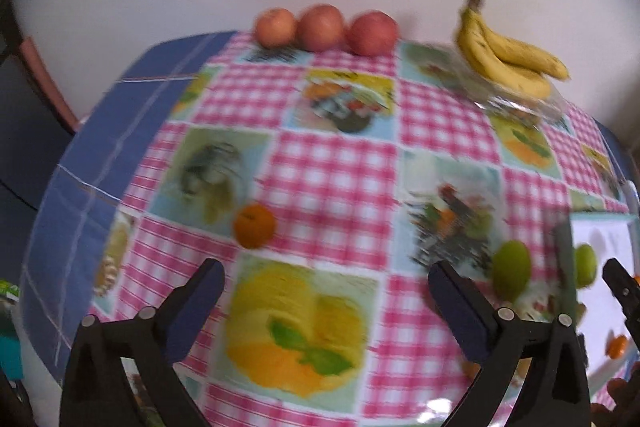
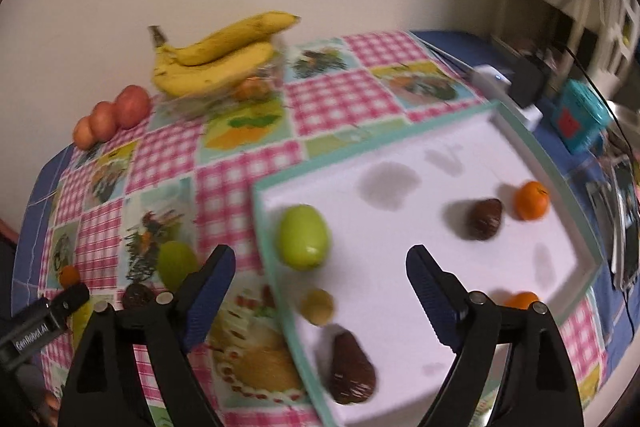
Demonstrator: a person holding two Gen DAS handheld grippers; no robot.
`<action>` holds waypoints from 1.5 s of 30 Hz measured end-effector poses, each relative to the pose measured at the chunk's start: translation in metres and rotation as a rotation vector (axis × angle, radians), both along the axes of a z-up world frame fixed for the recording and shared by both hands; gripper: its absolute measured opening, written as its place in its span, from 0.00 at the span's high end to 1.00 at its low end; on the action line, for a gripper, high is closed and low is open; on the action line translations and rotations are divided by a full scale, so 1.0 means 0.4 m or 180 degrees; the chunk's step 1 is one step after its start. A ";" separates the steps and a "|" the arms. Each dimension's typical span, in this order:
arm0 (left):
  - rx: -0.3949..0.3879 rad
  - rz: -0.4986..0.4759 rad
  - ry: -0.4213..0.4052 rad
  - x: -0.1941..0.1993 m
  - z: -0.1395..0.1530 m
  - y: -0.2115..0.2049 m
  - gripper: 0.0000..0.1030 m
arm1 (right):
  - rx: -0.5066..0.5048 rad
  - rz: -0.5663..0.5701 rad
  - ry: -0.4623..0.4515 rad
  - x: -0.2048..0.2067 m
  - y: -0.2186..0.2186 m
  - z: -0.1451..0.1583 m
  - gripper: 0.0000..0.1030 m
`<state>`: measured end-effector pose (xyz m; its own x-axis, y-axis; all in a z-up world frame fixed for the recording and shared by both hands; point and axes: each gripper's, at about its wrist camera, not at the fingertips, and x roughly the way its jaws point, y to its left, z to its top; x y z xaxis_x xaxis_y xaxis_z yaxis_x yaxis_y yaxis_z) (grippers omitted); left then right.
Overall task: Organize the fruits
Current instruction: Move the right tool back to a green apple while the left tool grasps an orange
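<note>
Sitting about are three round red apples (image 2: 107, 121) at left, two yellow bananas (image 2: 216, 61) up top, two green oval fruits (image 2: 304, 238), three small oranges (image 2: 531, 200), two dark brown fruits (image 2: 485, 219).

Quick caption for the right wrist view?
Open right gripper above white tray holding green fruit, oranges, brown fruits; bananas behind.

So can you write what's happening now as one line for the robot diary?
left gripper: open, empty | right gripper: open, empty, over tray | orange: on tablecloth | green fruit: in tray
</note>
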<state>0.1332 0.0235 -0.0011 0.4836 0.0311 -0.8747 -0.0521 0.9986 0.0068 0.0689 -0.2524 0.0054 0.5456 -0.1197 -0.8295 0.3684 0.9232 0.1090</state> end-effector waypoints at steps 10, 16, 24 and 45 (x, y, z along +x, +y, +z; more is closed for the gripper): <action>-0.0230 0.0313 -0.0340 0.024 0.023 0.131 0.00 | 0.0104 0.0478 -0.0281 0.066 0.112 0.024 0.14; -0.0567 0.0541 -0.0341 0.040 0.018 0.223 0.00 | 0.0202 0.0699 -0.0234 0.100 0.166 0.014 0.14; -0.0549 0.0501 -0.0200 0.066 -0.013 0.244 0.00 | 0.0334 0.0826 -0.0251 0.122 0.196 0.002 0.15; -0.0992 0.0456 0.0132 0.111 -0.134 0.222 0.39 | 0.0397 0.0855 0.0238 0.152 0.212 -0.132 0.50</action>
